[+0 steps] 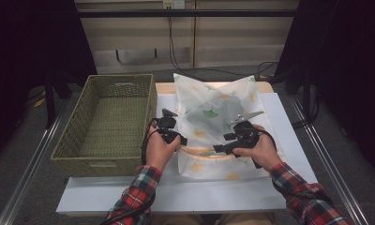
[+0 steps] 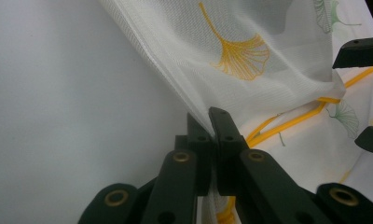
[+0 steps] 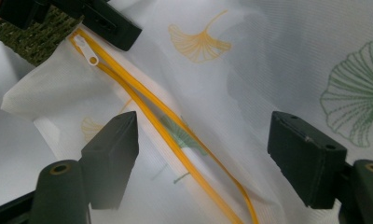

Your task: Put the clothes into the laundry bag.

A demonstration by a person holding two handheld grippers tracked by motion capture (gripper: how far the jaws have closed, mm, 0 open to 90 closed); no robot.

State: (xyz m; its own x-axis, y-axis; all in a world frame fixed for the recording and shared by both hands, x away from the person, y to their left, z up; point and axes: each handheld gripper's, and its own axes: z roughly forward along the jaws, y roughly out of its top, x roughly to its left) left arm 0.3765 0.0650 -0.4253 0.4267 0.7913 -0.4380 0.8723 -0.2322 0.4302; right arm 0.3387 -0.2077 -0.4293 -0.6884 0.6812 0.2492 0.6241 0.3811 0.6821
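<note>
1. Sleeves of red plaid came in from the near edge, one hand on each gripper.
2. Left gripper (image 2: 212, 122) was clenched on the edge of the bag (image 1: 209, 112), a fold of white mesh pinched between its jaws.
3. Right gripper (image 3: 201, 158) was released, its jaws wide apart over the bag and pressing on nothing.
4. That bag, white mesh printed with yellow and green leaves, lay on the white tabletop (image 1: 185, 192), just right of the basket (image 1: 108, 161); its far corners stood up in peaks.
5. A dark, greyish shape showed through the mesh in the high view; what it was could not be told.
6. An orange zipper (image 3: 175, 144) ran along the near side of the bag and stood parted, with its white pull (image 3: 89, 52) at the end by the left gripper.
7. On the bag's left the woven green basket sat open-topped, its floor bare.
</note>
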